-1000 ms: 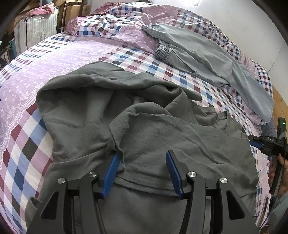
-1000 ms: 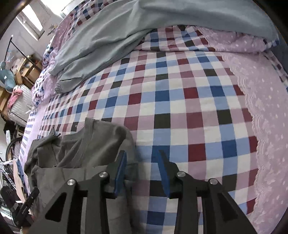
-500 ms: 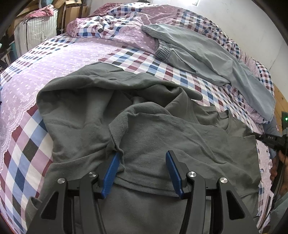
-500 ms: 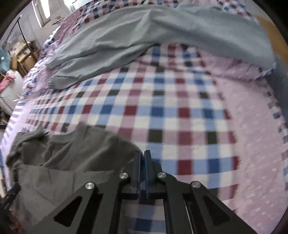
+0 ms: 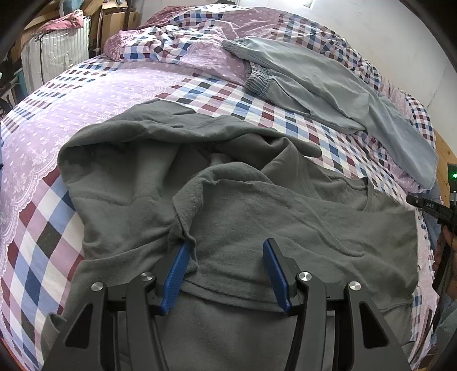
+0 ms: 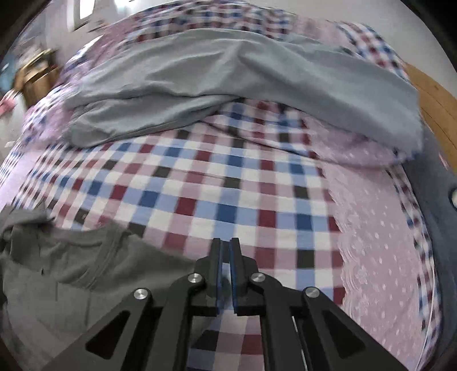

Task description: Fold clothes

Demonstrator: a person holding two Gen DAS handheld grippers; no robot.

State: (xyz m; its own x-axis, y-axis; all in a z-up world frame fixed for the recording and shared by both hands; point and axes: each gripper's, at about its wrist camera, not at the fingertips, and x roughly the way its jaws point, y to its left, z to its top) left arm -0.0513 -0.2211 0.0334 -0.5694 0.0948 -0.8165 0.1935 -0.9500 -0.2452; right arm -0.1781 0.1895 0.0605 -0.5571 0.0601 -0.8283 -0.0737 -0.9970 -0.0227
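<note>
Here the left tool [image 5: 225,256] gapes over the grey shirt [image 5: 257,217]; the right tool [image 6: 225,248] is pinched closed.

checked bedsheet [image 5: 228,94], cardboard boxes [image 5: 114,17]

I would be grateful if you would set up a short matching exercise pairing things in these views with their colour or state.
Things:
1. shirt
2. trousers
3. left tool
4. right tool

Descriptions:
A. jaws shut
B. dark grey, crumpled on the near part of the bed
C. jaws apart over grey cloth
D. light blue-grey, lying farther back

Pairs: 1-B, 2-D, 3-C, 4-A
</note>
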